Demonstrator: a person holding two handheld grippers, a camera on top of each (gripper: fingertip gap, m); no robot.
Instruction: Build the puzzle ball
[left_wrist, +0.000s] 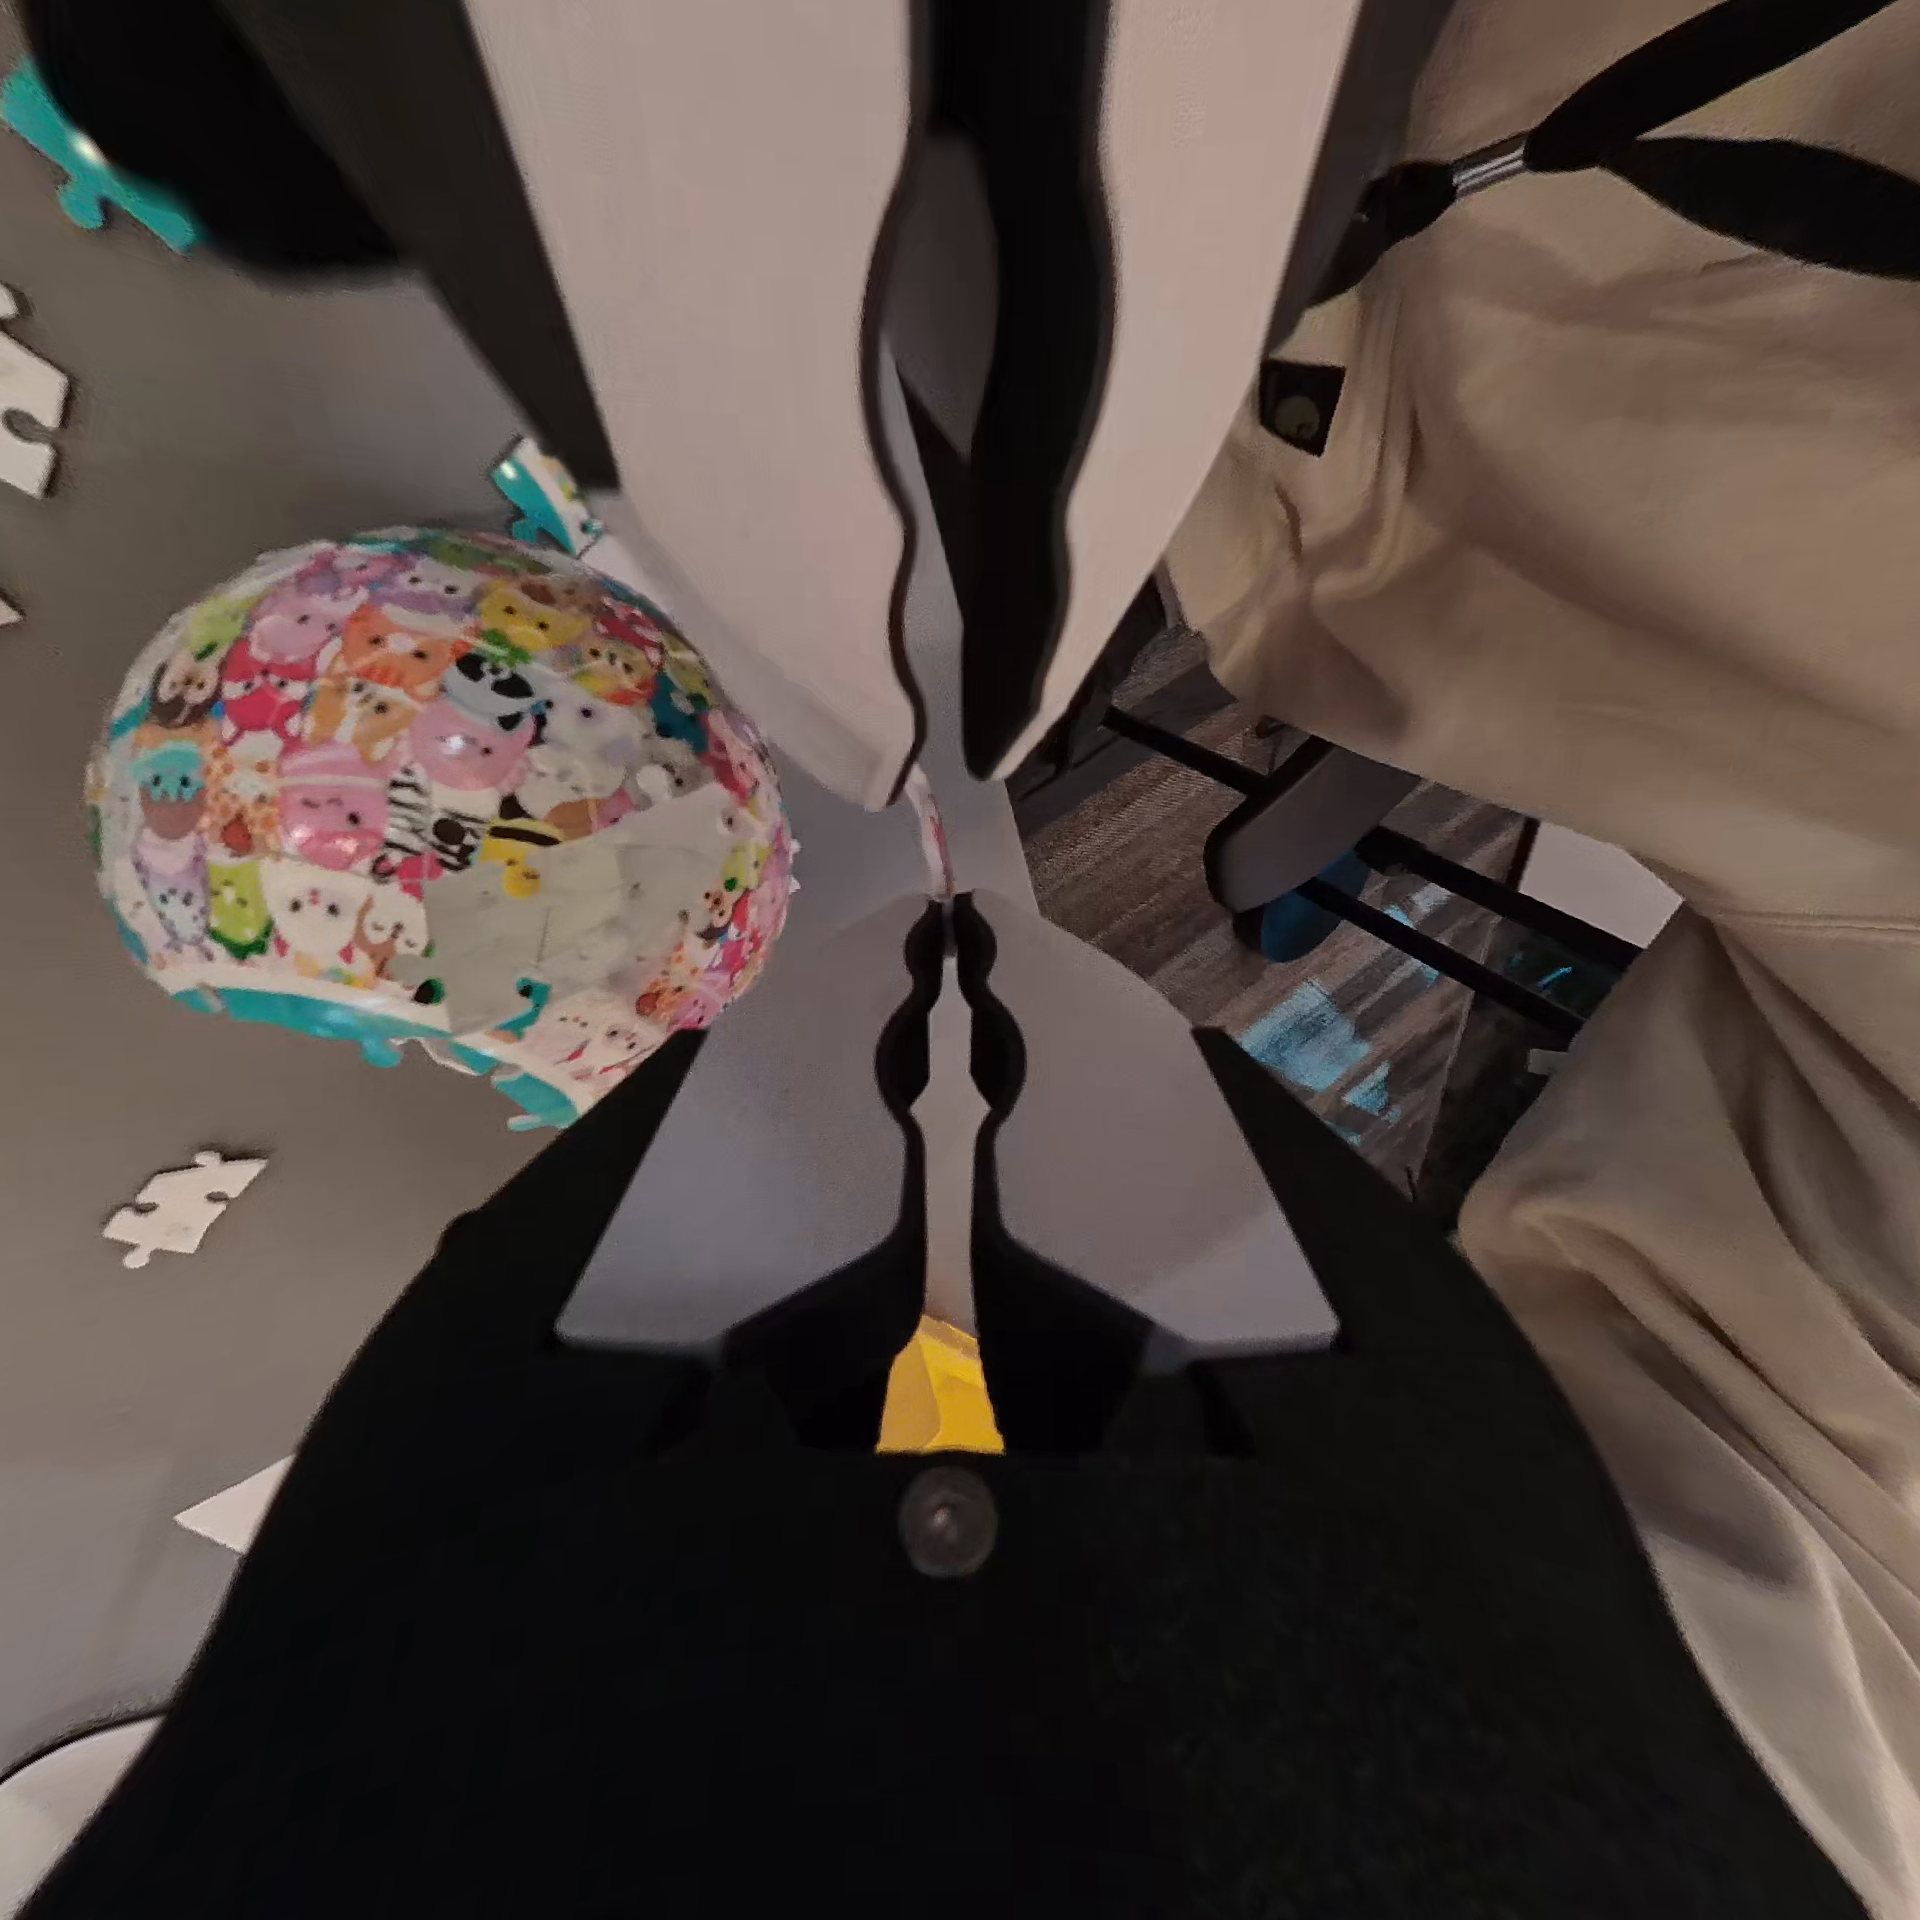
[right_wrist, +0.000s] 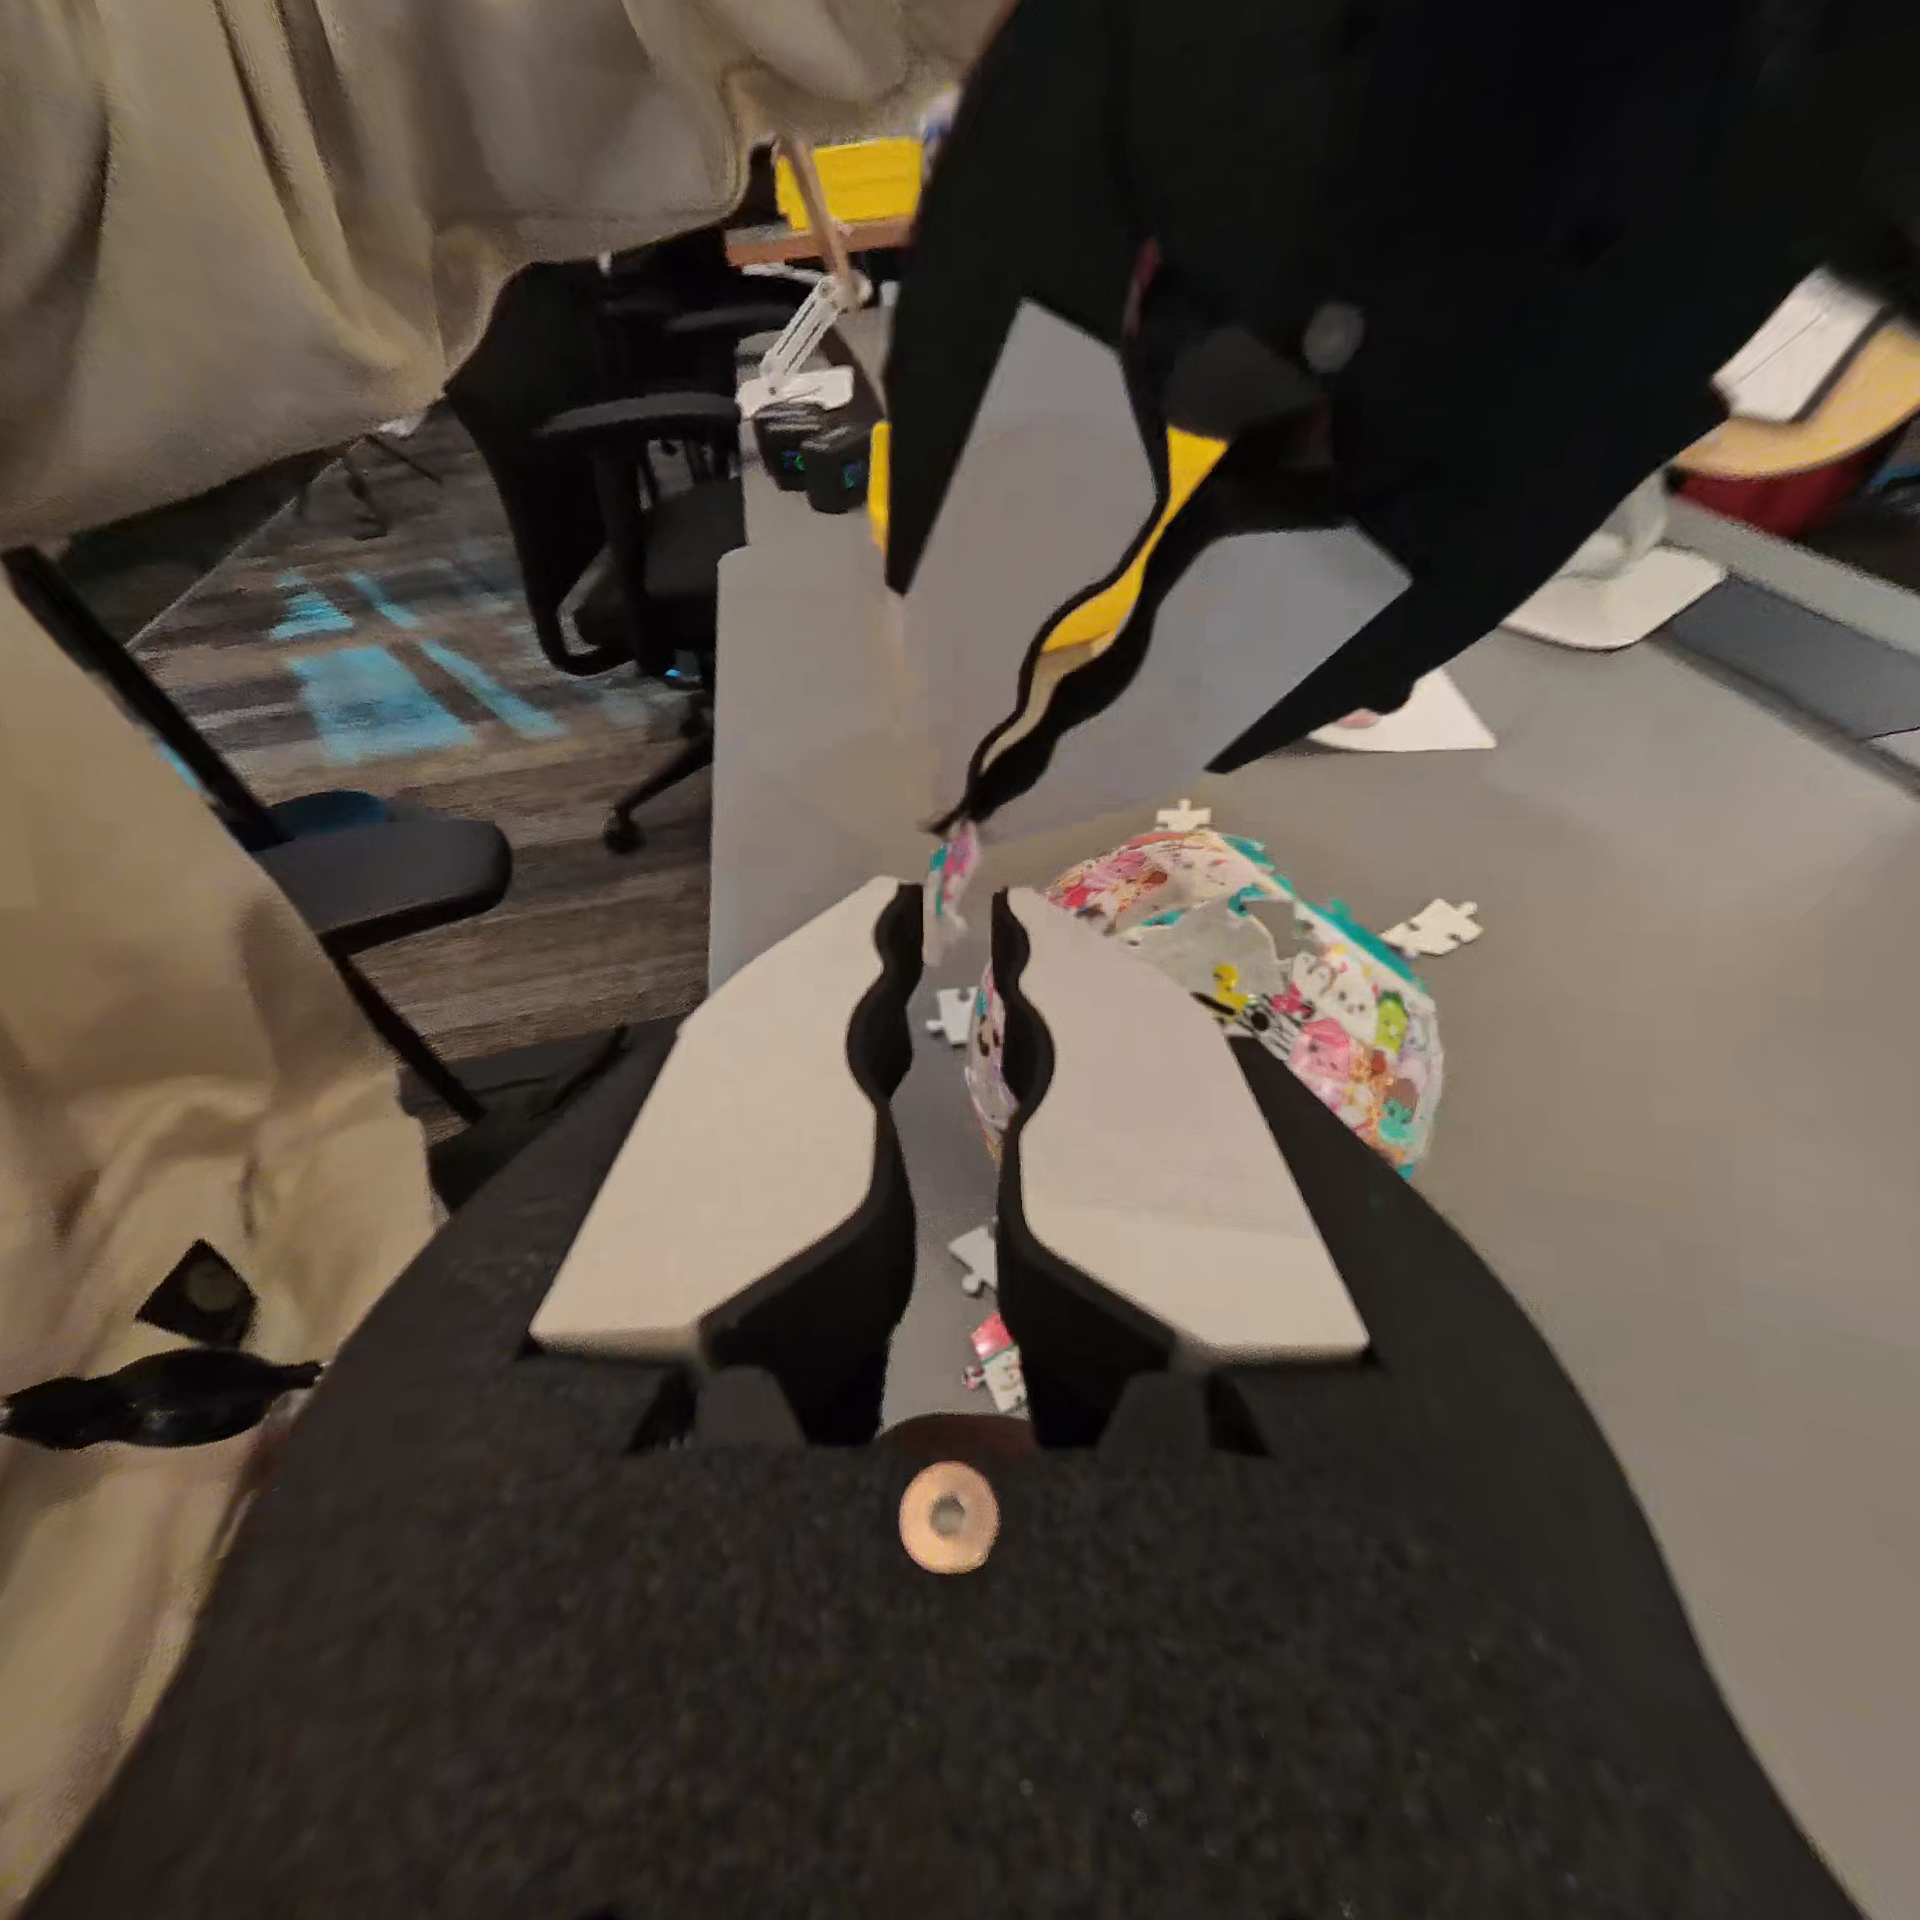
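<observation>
The partly built puzzle ball (left_wrist: 436, 790), covered in colourful cartoon animals with a teal rim and an open gap, lies on the grey table (left_wrist: 260, 1371). It also shows in the right wrist view (right_wrist: 1340, 1029). My left gripper (left_wrist: 951, 920) is shut on a small colourful puzzle piece (left_wrist: 937, 844) and holds it in the air. In the right wrist view the left gripper (right_wrist: 961, 821) comes down from the upper right with the piece (right_wrist: 954, 873) hanging from it. My right gripper (right_wrist: 958, 906) stands narrowly open around that piece, tip to tip with the left one (left_wrist: 935, 784).
Loose pieces lie face down around the ball (left_wrist: 182, 1205) (right_wrist: 1439, 925), with more under my right gripper (right_wrist: 997, 1371). A white sheet (right_wrist: 1423, 717) lies farther back. The table edge runs on the left, with a black chair (right_wrist: 416, 862) and a person's beige clothing (left_wrist: 1662, 623) beyond. Both grippers' tips are close together, under 4 cm apart.
</observation>
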